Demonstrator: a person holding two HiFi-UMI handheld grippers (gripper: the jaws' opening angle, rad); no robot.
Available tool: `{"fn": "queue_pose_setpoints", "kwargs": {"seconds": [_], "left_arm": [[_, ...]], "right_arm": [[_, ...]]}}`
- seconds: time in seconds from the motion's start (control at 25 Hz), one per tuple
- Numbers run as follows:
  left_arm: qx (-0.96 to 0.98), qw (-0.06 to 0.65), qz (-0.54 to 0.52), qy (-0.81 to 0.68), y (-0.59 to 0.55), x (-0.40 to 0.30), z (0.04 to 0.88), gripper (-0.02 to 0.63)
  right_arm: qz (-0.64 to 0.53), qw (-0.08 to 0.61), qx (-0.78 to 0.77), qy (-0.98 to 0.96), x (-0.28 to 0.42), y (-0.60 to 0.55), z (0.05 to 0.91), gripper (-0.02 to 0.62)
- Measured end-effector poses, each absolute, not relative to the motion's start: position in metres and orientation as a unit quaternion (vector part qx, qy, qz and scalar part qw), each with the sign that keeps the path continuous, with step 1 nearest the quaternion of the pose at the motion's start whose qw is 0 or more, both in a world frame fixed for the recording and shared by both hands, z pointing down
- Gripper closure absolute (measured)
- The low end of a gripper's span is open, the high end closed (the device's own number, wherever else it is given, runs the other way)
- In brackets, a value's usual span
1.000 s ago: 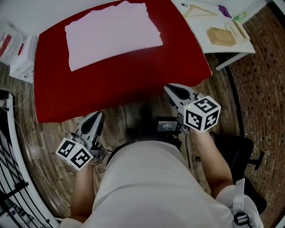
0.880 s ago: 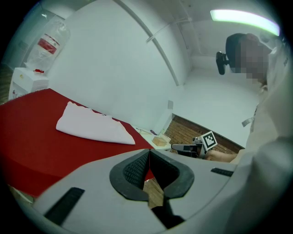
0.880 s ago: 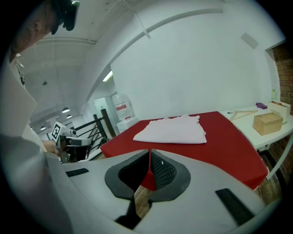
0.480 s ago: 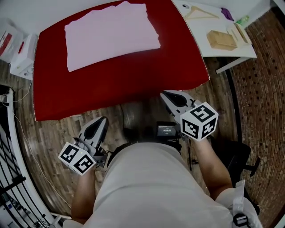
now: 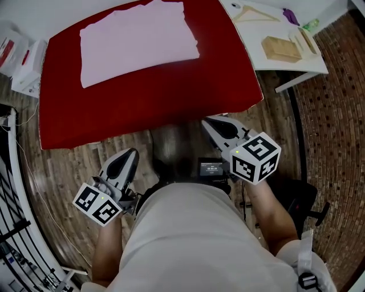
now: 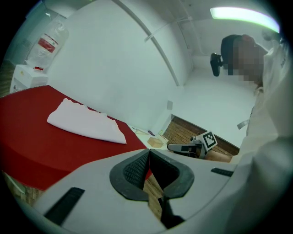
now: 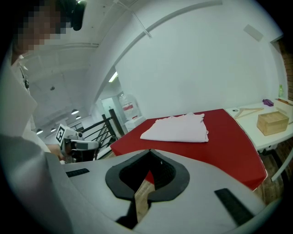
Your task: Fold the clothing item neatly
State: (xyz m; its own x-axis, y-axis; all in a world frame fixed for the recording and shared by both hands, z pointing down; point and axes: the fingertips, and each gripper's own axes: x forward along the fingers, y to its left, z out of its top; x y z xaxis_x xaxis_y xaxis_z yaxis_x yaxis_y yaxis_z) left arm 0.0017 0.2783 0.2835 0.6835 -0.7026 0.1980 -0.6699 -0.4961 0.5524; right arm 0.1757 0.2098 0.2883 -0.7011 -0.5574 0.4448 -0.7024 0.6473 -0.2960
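A pale pink garment (image 5: 137,43), folded into a flat rectangle, lies at the far side of the red table (image 5: 142,102). Both grippers hang over the wooden floor, short of the table's near edge and close to the person's body. My left gripper (image 5: 130,154) is shut and holds nothing. My right gripper (image 5: 206,122) is shut and empty too. In the left gripper view the garment (image 6: 87,122) rests far ahead, with the right gripper (image 6: 183,147) off to the side. The right gripper view shows the garment (image 7: 176,129) beyond its closed jaws.
A white side table (image 5: 296,65) at the right carries a wooden box (image 5: 281,47), a hanger (image 5: 251,12) and a purple item (image 5: 290,16). White boxes (image 5: 23,68) stand left of the red table. Black railing (image 5: 11,228) runs along the left; a chair base (image 5: 311,199) is at the right.
Both grippers have drawn a little further back from the table's near edge. The garment lies as before.
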Motion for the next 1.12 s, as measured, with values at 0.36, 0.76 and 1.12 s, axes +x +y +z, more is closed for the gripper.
{"fn": "queue_pose_setpoints", "kwargs": {"seconds": [0.36, 0.76, 1.12], "left_arm": [[0.866, 0.314, -0.013, -0.388, 0.293, 0.029, 0.287, 0.6], [0.869, 0.308, -0.005, -0.387, 0.302, 0.053, 0.282, 0.6], [0.858, 0.311, -0.003, -0.408, 0.313, 0.064, 0.284, 0.6]], "right_arm": [[0.218, 0.158, 0.351, -0.897, 0.188, 0.221, 0.283, 0.581], [0.21, 0.155, 0.347, -0.901, 0.204, 0.226, 0.277, 0.583], [0.207, 0.146, 0.319, -0.913, 0.208, 0.235, 0.279, 0.583]]}}
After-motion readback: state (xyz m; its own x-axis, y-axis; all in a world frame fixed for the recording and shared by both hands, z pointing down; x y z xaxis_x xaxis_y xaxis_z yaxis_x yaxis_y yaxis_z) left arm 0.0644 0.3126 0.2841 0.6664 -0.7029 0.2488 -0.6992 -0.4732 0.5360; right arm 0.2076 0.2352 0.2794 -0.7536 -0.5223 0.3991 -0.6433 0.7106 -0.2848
